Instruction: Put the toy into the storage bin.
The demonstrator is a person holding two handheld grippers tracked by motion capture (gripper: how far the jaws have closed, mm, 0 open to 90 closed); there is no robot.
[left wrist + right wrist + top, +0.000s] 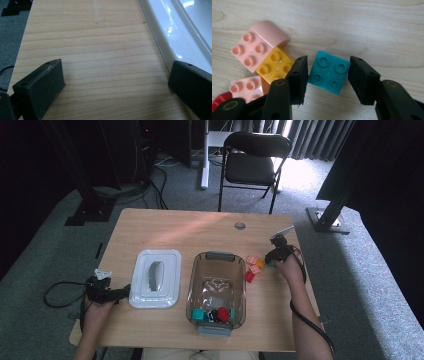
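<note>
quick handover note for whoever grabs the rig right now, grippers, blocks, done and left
Right gripper: jaws around the teal block on the table, pads at its sides; a firm grip cannot be told.
Left gripper: open, beside the white lid.
Done: teal, black and red blocks lie in the clear bin.
Left: this teal block, then the pink, yellow and red blocks beside the bin.

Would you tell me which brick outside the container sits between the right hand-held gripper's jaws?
The teal brick; the pink, yellow and red ones lie beside the jaws.
</note>
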